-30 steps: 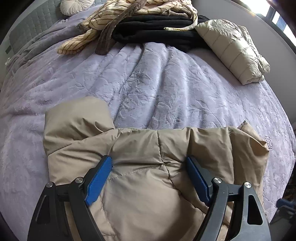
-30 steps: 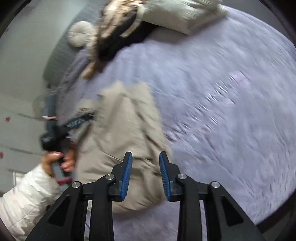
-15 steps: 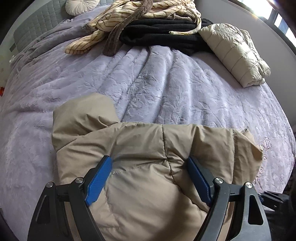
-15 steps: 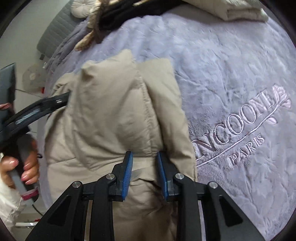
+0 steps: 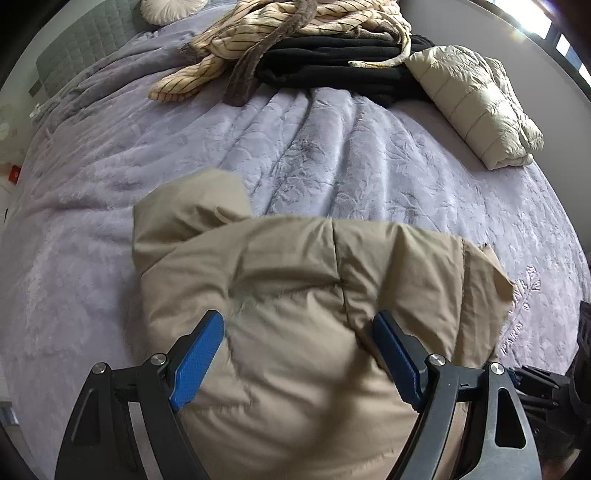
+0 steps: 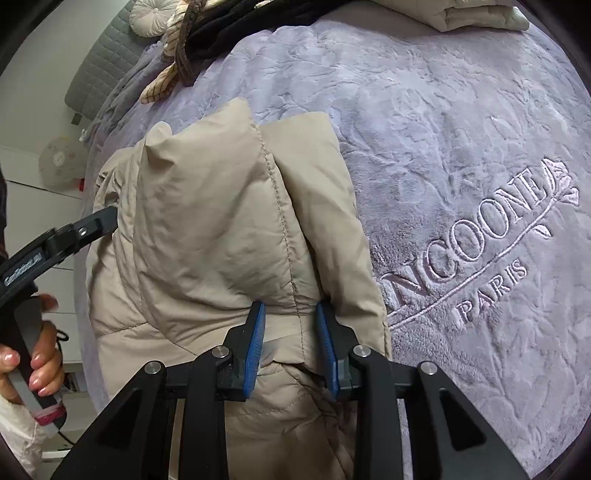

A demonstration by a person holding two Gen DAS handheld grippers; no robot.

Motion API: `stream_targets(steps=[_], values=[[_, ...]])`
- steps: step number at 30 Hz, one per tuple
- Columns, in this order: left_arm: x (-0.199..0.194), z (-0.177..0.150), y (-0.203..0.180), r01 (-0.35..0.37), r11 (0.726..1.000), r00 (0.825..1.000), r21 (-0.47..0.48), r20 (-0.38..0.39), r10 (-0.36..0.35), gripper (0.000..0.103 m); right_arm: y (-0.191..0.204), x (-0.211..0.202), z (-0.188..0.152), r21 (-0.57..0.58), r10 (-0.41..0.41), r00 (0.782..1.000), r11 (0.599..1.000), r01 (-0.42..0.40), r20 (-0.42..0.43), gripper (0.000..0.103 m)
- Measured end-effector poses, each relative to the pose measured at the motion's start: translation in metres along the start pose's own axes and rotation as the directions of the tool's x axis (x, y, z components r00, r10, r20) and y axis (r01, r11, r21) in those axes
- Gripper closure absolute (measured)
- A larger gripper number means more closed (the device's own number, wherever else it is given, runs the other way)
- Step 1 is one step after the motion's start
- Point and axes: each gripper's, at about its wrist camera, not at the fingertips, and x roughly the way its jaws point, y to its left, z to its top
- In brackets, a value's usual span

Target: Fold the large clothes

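A tan puffer jacket (image 5: 295, 277) (image 6: 207, 206) lies partly folded on a lilac bedspread (image 5: 332, 147) (image 6: 461, 147). My left gripper (image 5: 299, 350) hangs open and wide just above the jacket's bulging middle, its blue pads either side of the bulge without pinching it. In the right wrist view one of the left gripper's black fingers (image 6: 92, 225) rests at the jacket's left edge. My right gripper (image 6: 291, 332) has a stitched fold at the jacket's right side between its pads, which press on it while the jaws ease slightly apart.
At the far end of the bed lie a striped beige garment (image 5: 258, 33), a black garment (image 5: 332, 66) and a folded cream puffer jacket (image 5: 476, 103). A round cushion (image 6: 151, 14) leans on the grey headboard (image 6: 99, 62). A person's hand (image 6: 40, 362) grips the left handle.
My right gripper swept in from above the bedspread and settled on the jacket's right fold. My left gripper rose a little, so the jacket now sits farther below its pads.
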Motion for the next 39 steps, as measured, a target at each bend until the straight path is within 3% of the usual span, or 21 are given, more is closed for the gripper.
stream_targets(steps=[2, 4, 5, 6, 8, 12, 17, 21, 25, 28, 29, 32, 37, 39], values=[[-0.009, -0.007, 0.008, 0.031, 0.999, 1.0, -0.031, 0.006, -0.031, 0.019, 0.003, -0.001, 0.002, -0.002, 0.004, 1.0, 1.0, -0.004, -0.005, 0.07], [-0.018, -0.015, 0.016, 0.041, 0.998, 0.999, -0.05, 0.023, -0.04, 0.017, 0.005, -0.004, 0.003, -0.004, 0.016, 1.0, 1.0, -0.016, -0.011, 0.059], [-0.023, -0.02, 0.021, 0.047, 0.997, 0.998, -0.058, 0.034, -0.045, 0.0, 0.006, -0.005, 0.004, -0.008, 0.018, 1.0, 1.0, -0.018, -0.015, 0.053], [-0.028, -0.025, 0.026, 0.049, 0.997, 0.998, -0.066, 0.05, -0.046, 0.0, 0.007, -0.007, 0.004, -0.012, 0.021, 1.0, 1.0, -0.021, -0.016, 0.046], [-0.033, -0.036, 0.034, 0.06, 0.995, 0.997, -0.077, 0.05, -0.057, 0.0, 0.008, -0.01, 0.005, -0.017, 0.036, 0.999, 0.999, -0.036, -0.019, 0.042], [-0.035, -0.057, 0.054, 0.098, 0.988, 0.995, -0.119, 0.016, -0.097, 0.0, 0.007, -0.022, 0.008, -0.038, 0.046, 0.999, 0.998, -0.046, -0.014, 0.015], [-0.022, -0.088, 0.086, 0.221, 0.944, 0.97, -0.243, -0.047, -0.239, 0.0, -0.01, -0.03, 0.016, -0.024, 0.035, 0.999, 0.999, -0.035, -0.003, 0.013], [-0.003, -0.113, 0.107, 0.309, 0.878, 0.928, -0.367, -0.086, -0.363, 0.0, -0.022, -0.028, 0.022, -0.012, 0.052, 0.998, 0.999, -0.053, -0.02, 0.012], [0.016, -0.132, 0.12, 0.438, 0.764, 0.846, -0.474, -0.068, -0.528, 0.0, -0.025, -0.018, 0.025, -0.008, 0.139, 0.988, 0.99, -0.14, -0.069, 0.012], [0.028, -0.139, 0.125, 0.509, 0.686, 0.792, -0.52, -0.031, -0.61, 0.0, -0.02, -0.008, 0.031, -0.023, 0.174, 0.978, 0.984, -0.178, -0.119, 0.012], [0.033, -0.14, 0.126, 0.522, 0.671, 0.779, -0.527, -0.026, -0.626, 0.0, -0.019, -0.004, 0.033, -0.034, 0.16, 0.978, 0.986, -0.166, -0.132, 0.012], [0.044, -0.142, 0.126, 0.525, 0.668, 0.772, -0.527, -0.035, -0.635, 0.0, -0.018, 0.009, 0.04, -0.054, 0.134, 0.977, 0.988, -0.145, -0.164, 0.012], [0.06, -0.144, 0.131, 0.596, 0.614, 0.71, -0.519, -0.018, -0.704, 0.0, -0.017, 0.036, 0.049, -0.056, 0.201, 0.95, 0.974, -0.22, -0.238, 0.012], [0.072, -0.145, 0.136, 0.623, 0.583, 0.679, -0.522, -0.01, -0.734, 0.0, -0.018, 0.05, 0.054, -0.045, 0.251, 0.929, 0.961, -0.273, -0.271, 0.012]])
